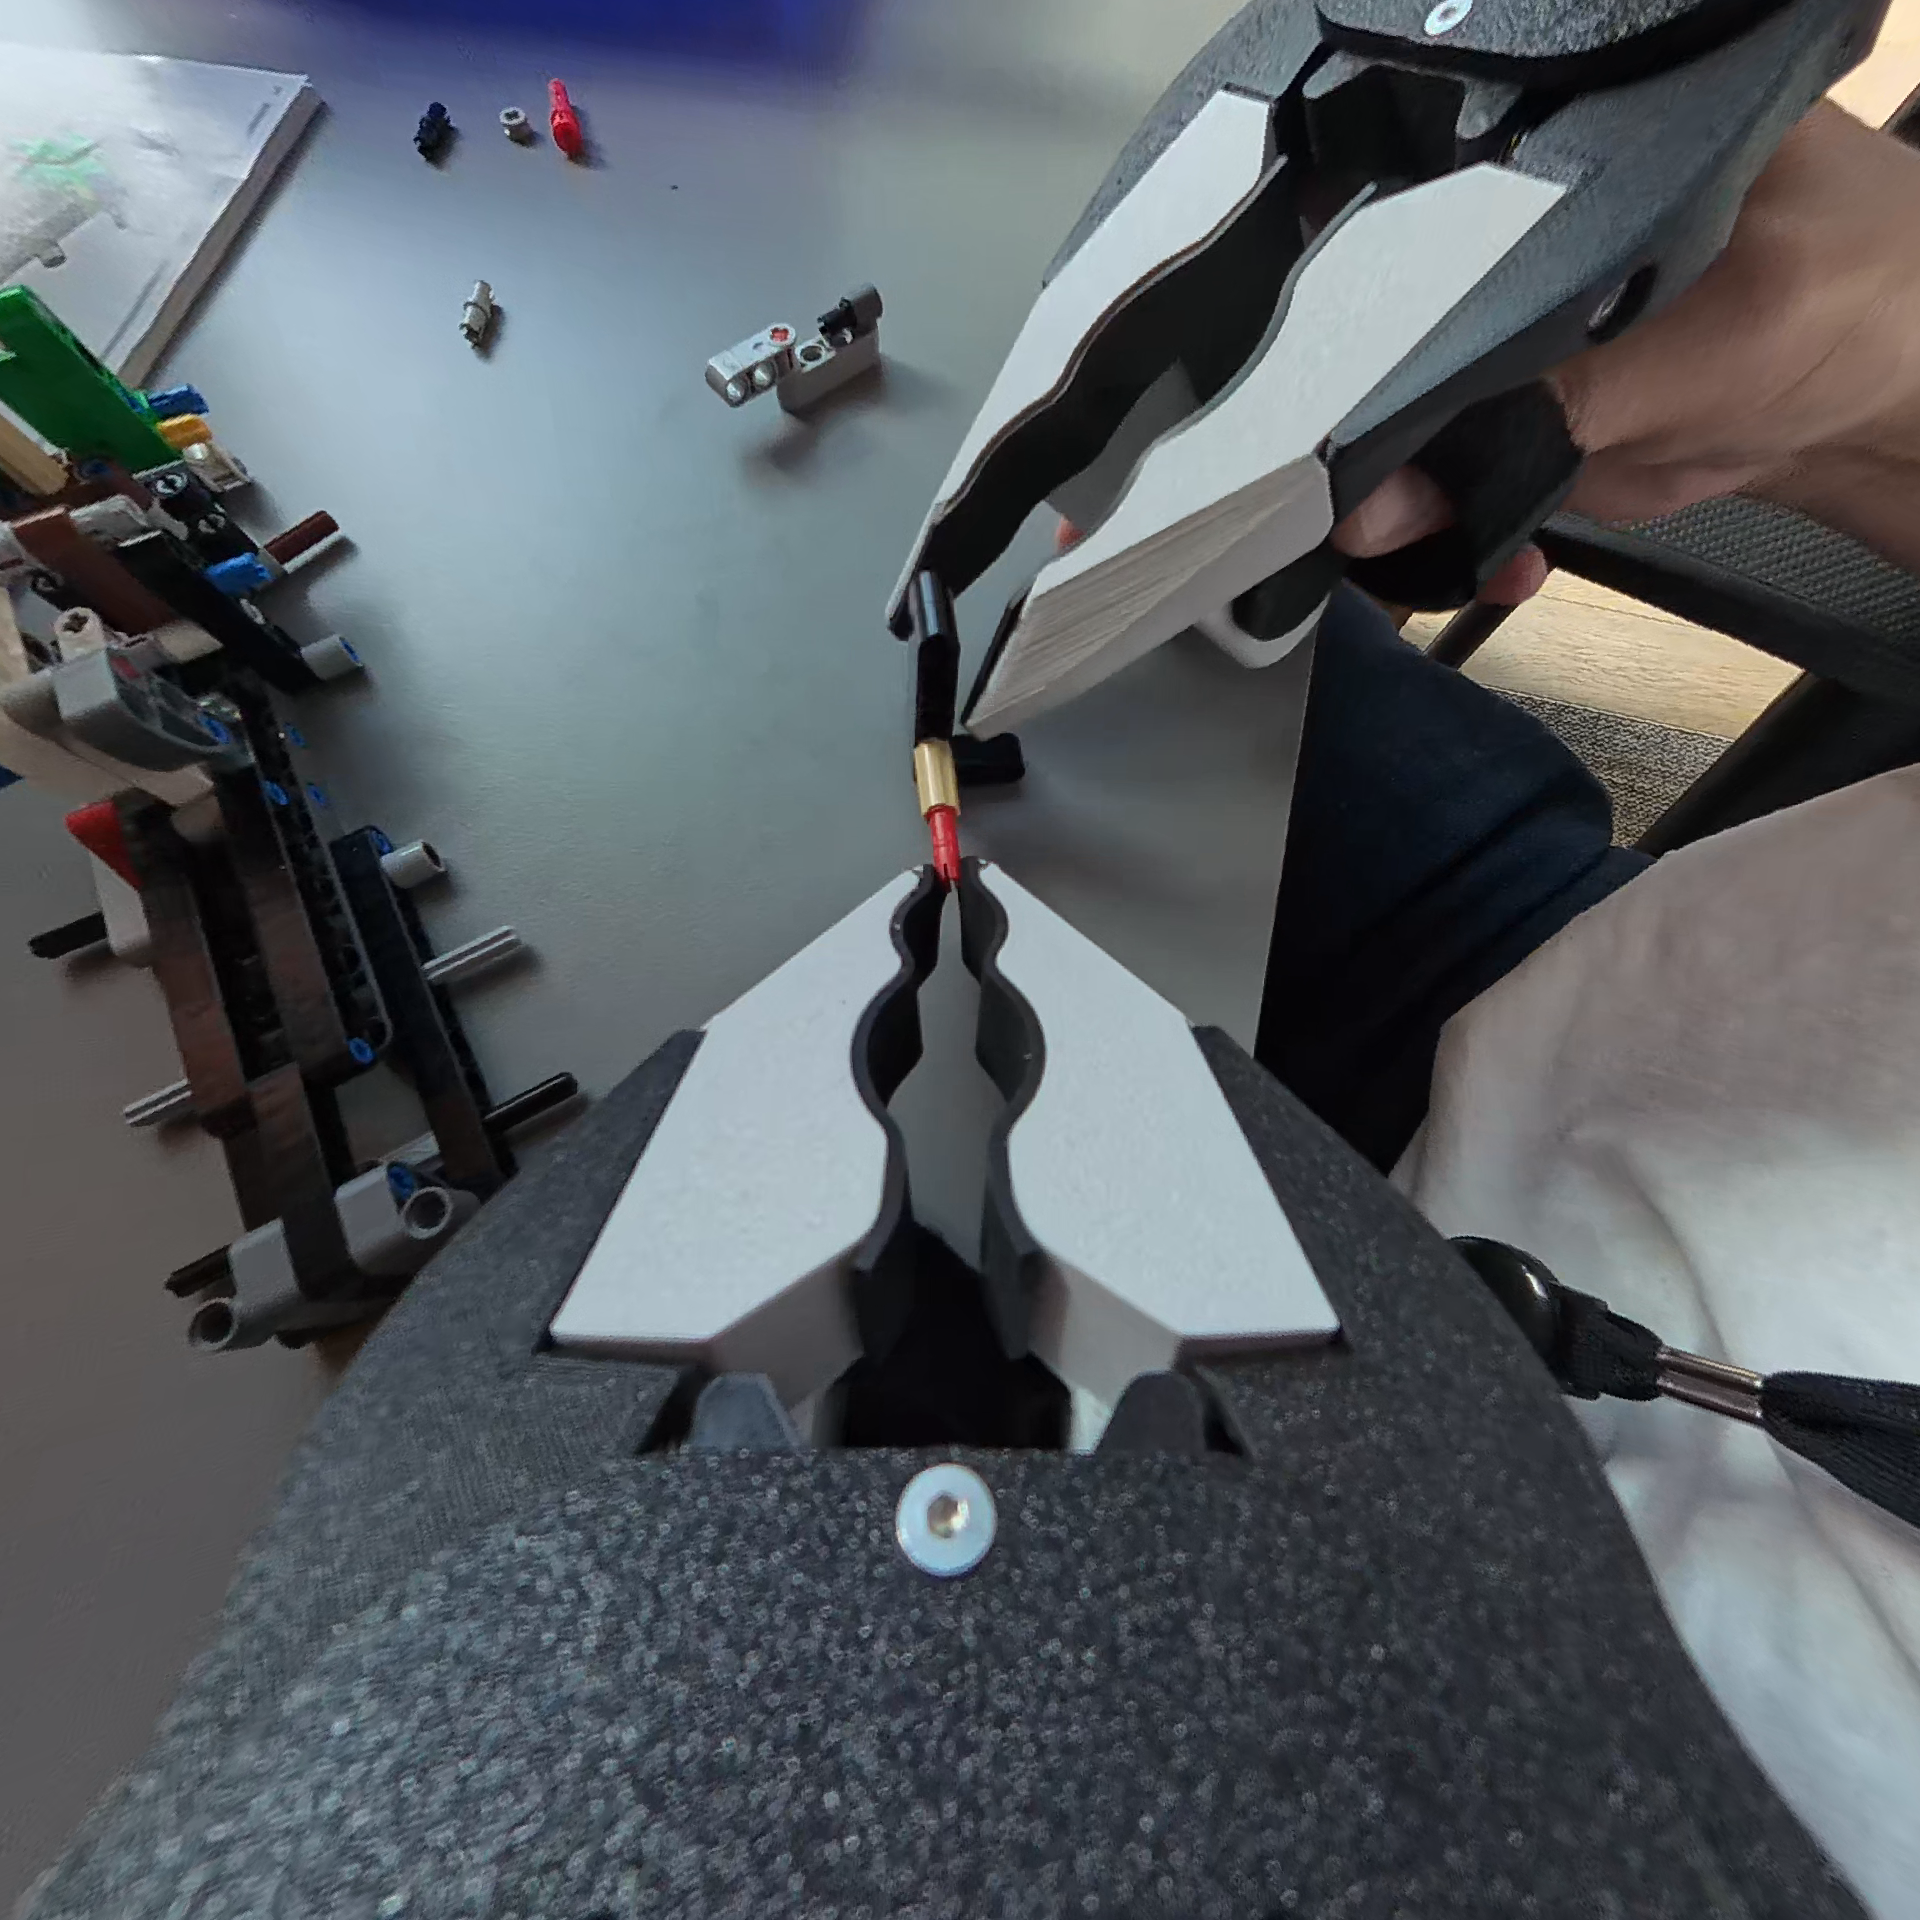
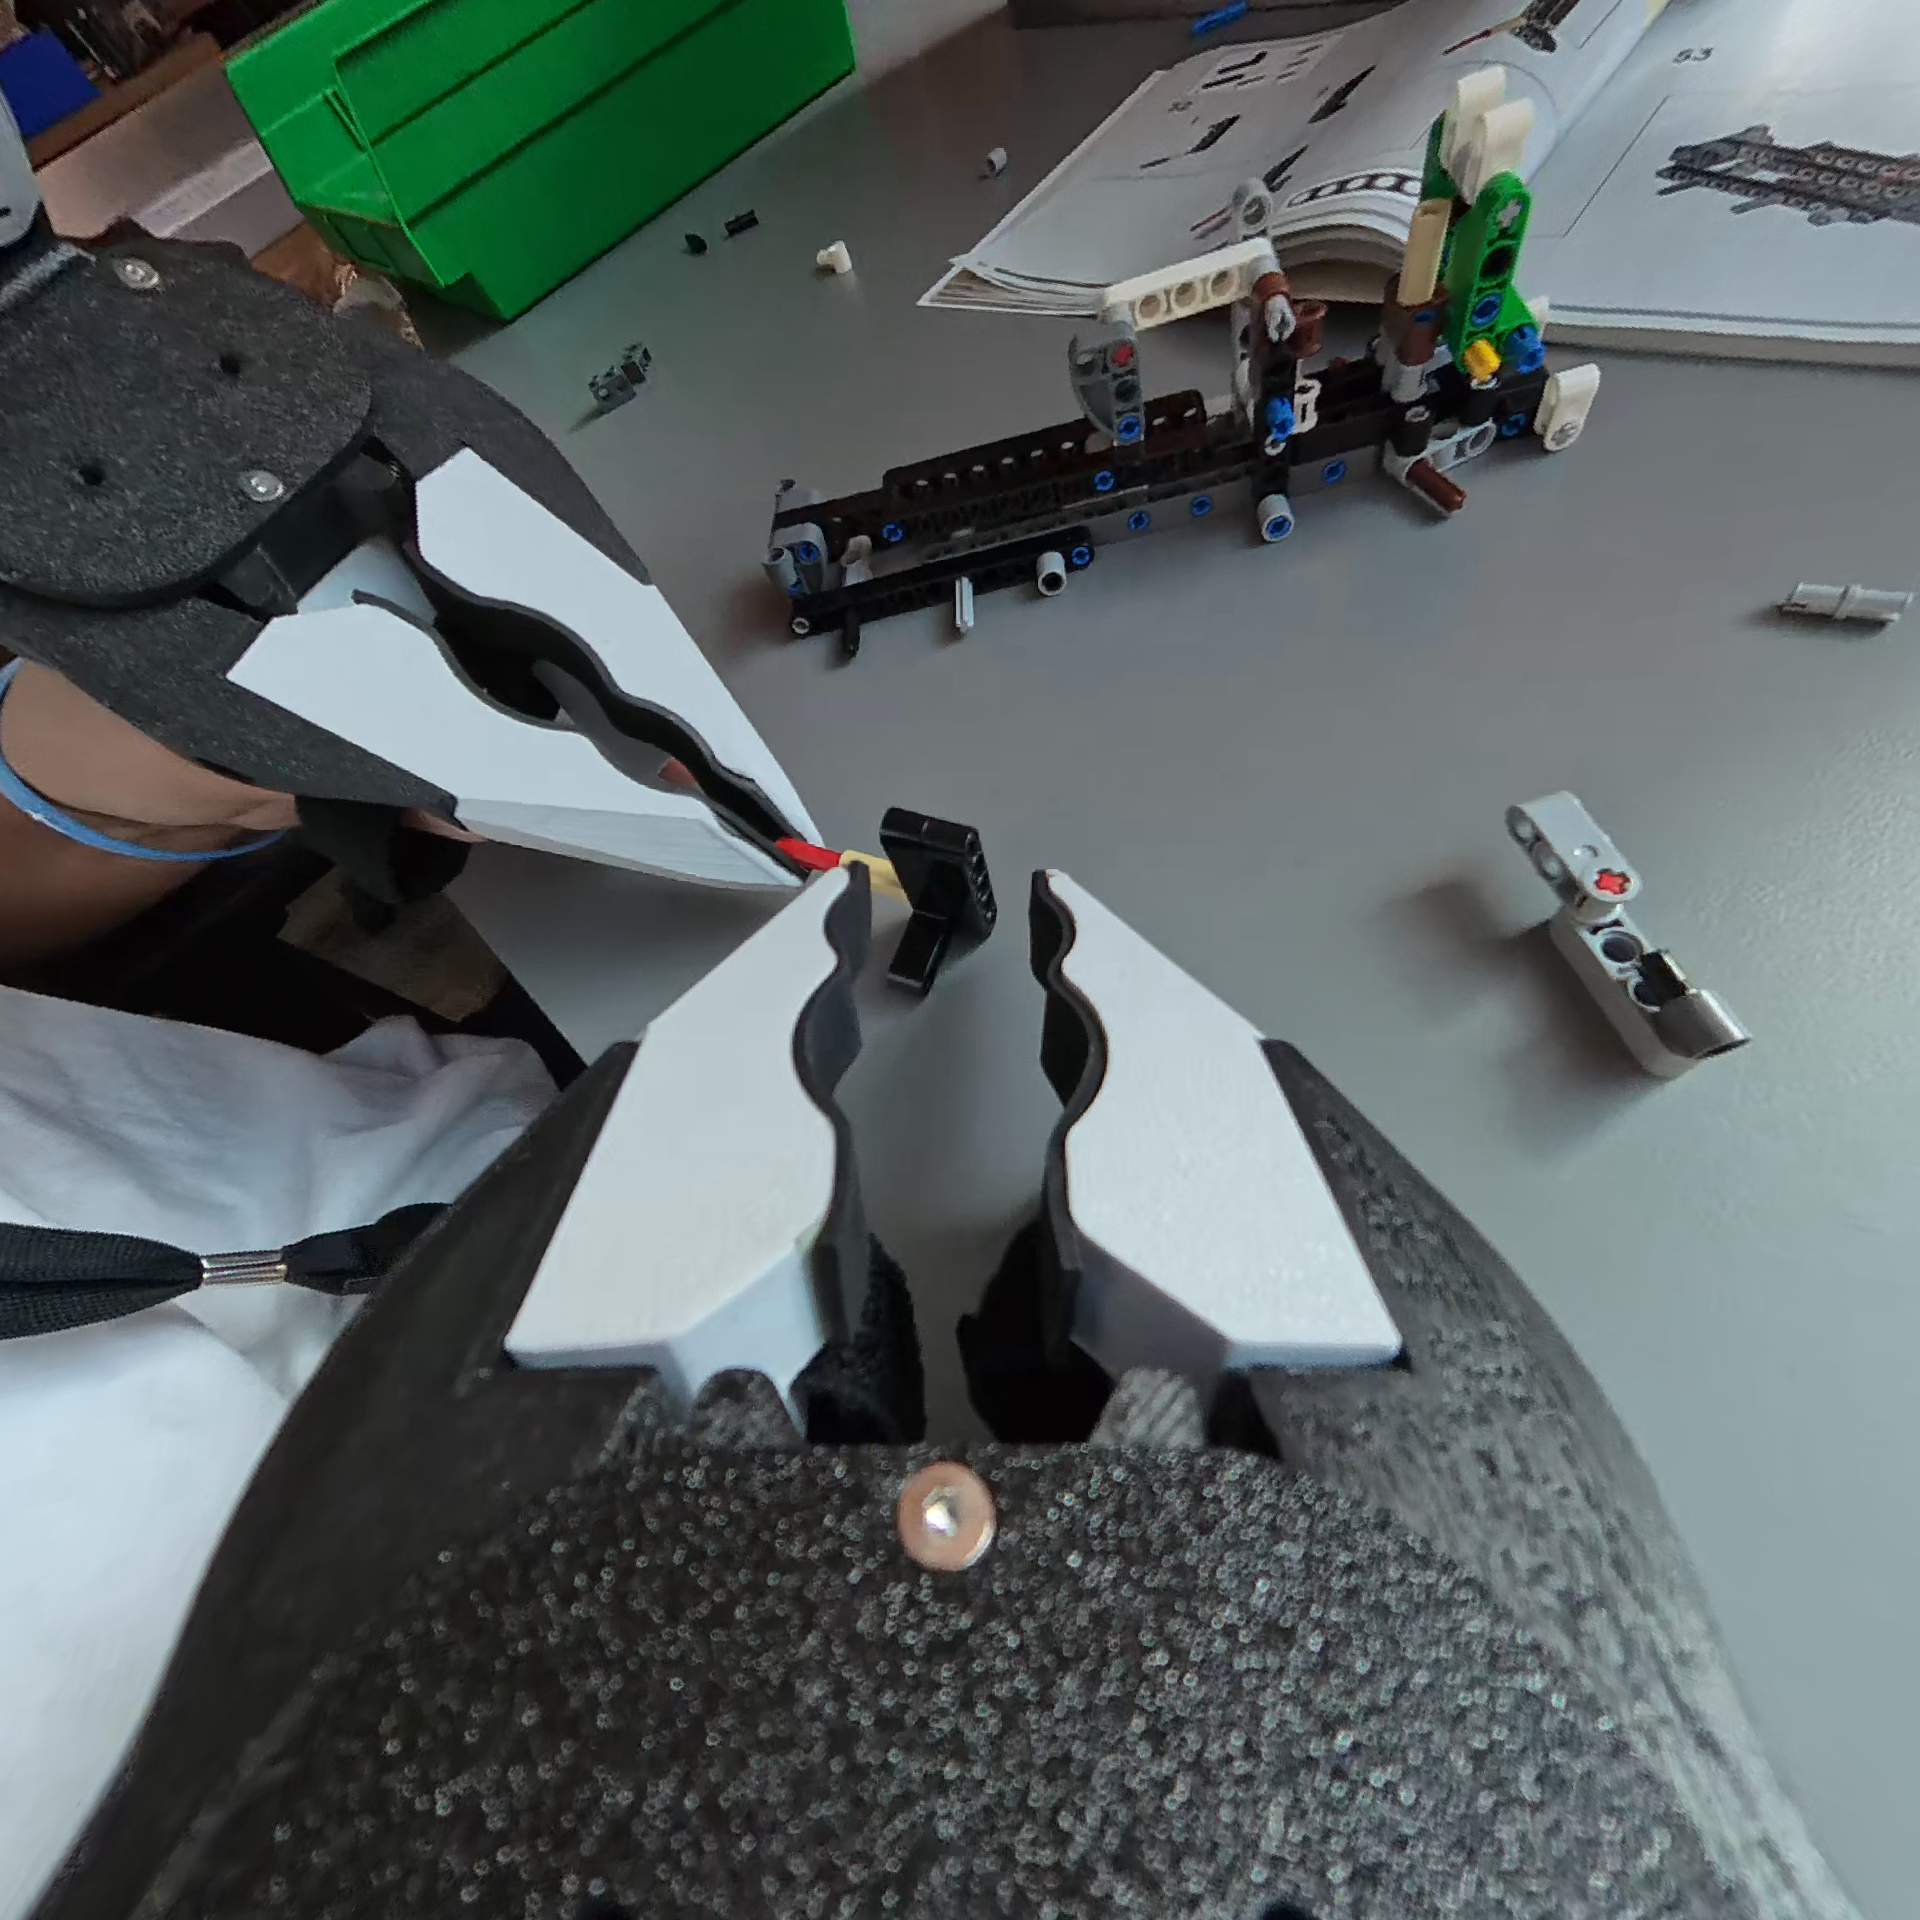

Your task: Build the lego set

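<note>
At the near edge of the grey worktop [image 2: 1351,748], with bare surface around, the left gripper [image 1: 948,875] is pressed together on a red axle [image 1: 941,840]. The axle carries a tan sleeve [image 1: 933,775] and a black piece [image 2: 940,883]. The right gripper [image 2: 951,883] is spread around that piece; whether it touches, I cannot tell. The half-built model [image 2: 1143,478] lies near the far edge.

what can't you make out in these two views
- Red axle: its rear end, hidden inside the shut left tool, both views.
- Black piece: its joint with the tan bush, covered by the open right tool's finger, right wrist view.
- Model: cut off by the left edge, left wrist view.
</note>
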A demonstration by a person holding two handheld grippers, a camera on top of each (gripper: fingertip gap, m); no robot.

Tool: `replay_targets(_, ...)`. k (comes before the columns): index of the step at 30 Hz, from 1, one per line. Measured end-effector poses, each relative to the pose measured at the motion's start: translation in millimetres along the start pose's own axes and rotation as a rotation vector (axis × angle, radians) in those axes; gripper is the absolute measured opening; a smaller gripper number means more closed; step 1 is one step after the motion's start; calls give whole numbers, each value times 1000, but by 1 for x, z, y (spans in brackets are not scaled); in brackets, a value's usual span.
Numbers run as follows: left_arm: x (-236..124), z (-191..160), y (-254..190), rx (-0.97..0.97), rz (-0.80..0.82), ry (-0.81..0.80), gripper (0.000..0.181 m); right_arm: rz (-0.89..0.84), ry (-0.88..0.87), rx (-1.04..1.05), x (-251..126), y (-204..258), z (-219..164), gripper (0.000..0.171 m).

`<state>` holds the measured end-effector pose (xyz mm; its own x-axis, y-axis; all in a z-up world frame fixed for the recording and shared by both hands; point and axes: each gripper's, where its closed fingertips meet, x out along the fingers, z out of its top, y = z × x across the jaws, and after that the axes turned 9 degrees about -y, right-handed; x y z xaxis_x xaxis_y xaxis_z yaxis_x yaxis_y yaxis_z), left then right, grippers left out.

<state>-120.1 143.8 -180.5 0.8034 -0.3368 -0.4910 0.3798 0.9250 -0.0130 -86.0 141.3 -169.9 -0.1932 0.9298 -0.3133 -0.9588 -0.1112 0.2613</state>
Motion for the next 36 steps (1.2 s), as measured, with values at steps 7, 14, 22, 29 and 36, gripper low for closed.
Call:
replay_targets(7,1,-5,4,-10,14,30,3,43,-15,-5,0,4,1,20)
replay_targets(14,-4,2,1,-9,-40,-20,3,73,-39,25,-7,6,2,21)
replay_targets(22,-23,10,-4,71,-260,-107,3,105,-70,-46,-23,1,28,30)
replay_targets(29,-65,30,26,64,-468,-180,3,258,9,-108,-3,10,35,35)
replay_targets(36,-78,28,76,100,-464,-167,2,393,85,-146,23,22,34,36)
